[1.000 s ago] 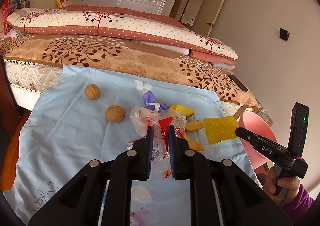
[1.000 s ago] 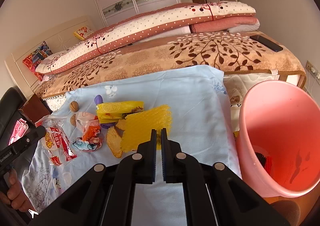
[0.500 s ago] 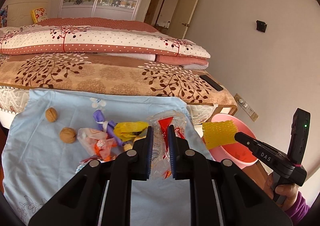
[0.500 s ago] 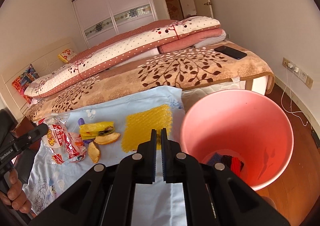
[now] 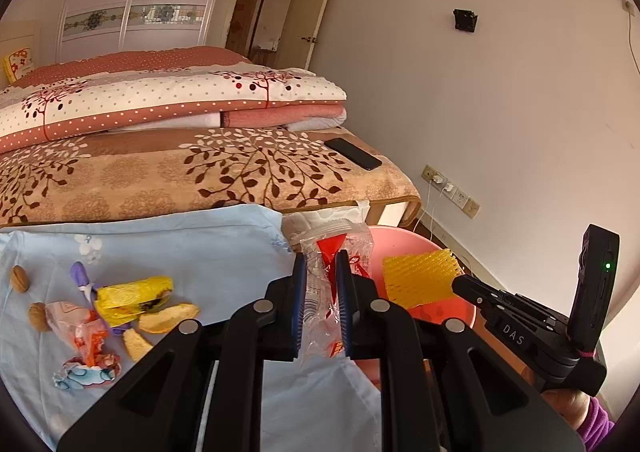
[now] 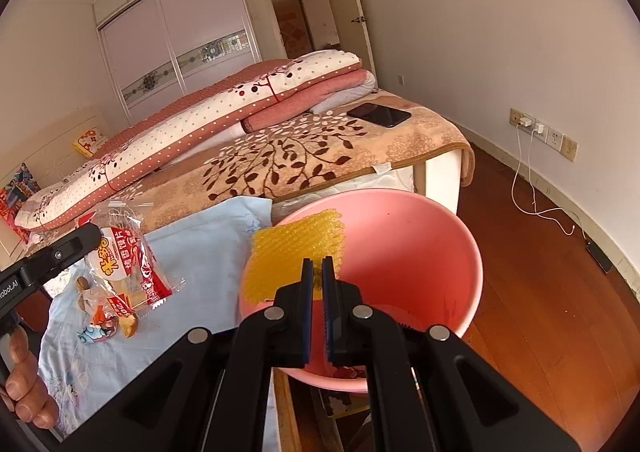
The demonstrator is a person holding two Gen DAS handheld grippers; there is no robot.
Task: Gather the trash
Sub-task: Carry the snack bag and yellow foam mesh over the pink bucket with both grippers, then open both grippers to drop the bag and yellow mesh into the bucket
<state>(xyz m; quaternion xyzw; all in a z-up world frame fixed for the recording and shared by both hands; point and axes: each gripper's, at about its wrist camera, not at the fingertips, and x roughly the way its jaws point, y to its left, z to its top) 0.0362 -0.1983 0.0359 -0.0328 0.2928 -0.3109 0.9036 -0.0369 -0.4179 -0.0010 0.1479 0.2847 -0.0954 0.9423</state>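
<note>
Drop-off step, I'd say: right tool (image 6: 317, 276) clamps yellow foam mesh (image 6: 294, 252) over the pink bin (image 6: 440, 236), left tool (image 5: 321, 276) pinches a clear wrapper (image 5: 326, 292) near its rim, and next both need releasing.

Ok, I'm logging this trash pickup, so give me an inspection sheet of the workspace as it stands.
Surface: light blue cloth spread at the bed's foot.
Job's things: pink bin beside the cloth; yellow foam net and clear snack bag held up at it.
Clutter: two walnuts, yellow wrapper, peel pieces, crumpled wrappers on the cloth.
Grippers: left tongs shut on the bag; right tongs shut on the net.
Cables: white charger cord on the floor.
Surroundings: phone on the blanket.
</note>
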